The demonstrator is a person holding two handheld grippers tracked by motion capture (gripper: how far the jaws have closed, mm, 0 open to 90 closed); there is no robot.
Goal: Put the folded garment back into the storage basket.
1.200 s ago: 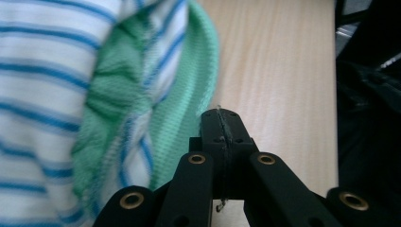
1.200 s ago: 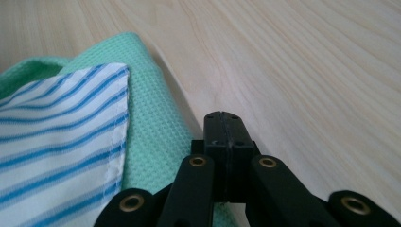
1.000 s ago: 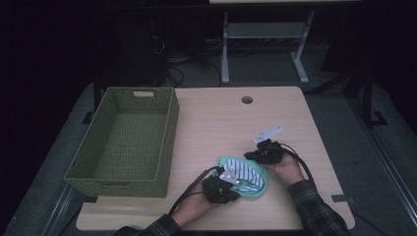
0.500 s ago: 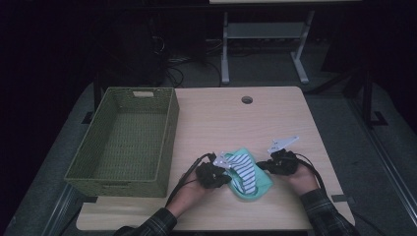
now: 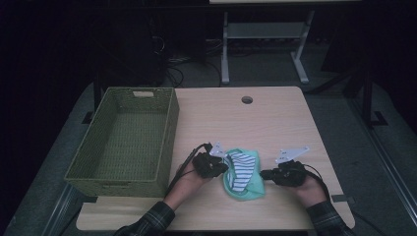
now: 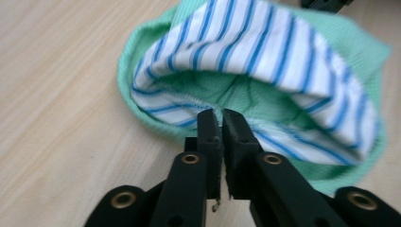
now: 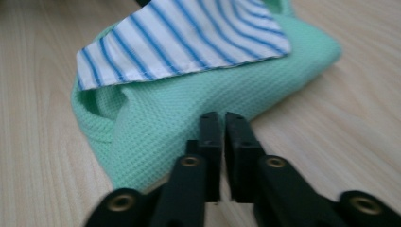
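A mint-green waffle cloth (image 5: 244, 189) with a white, blue-striped face (image 5: 241, 169) lies crumpled on the wooden table (image 5: 236, 123), near the front edge. My left gripper (image 5: 223, 167) is at the cloth's left side, and in the left gripper view its jaws are pinched on the striped hem (image 6: 189, 106). My right gripper (image 5: 264, 174) meets the cloth's right side. In the right gripper view its jaws are together at the folded green edge (image 7: 170, 137), with the striped flap (image 7: 189, 38) lying on top farther off.
A green woven basket (image 5: 169, 137) stands on the table's left part. Its near wall is just left of my left hand. A round cable hole (image 5: 247, 100) sits near the far edge. A metal stand (image 5: 265, 49) is on the floor beyond the table.
Both grippers moved apart: the left went up and left along the cloth, the right out to the right and nearer the front edge. The cloth now lies bunched between them, more green showing.
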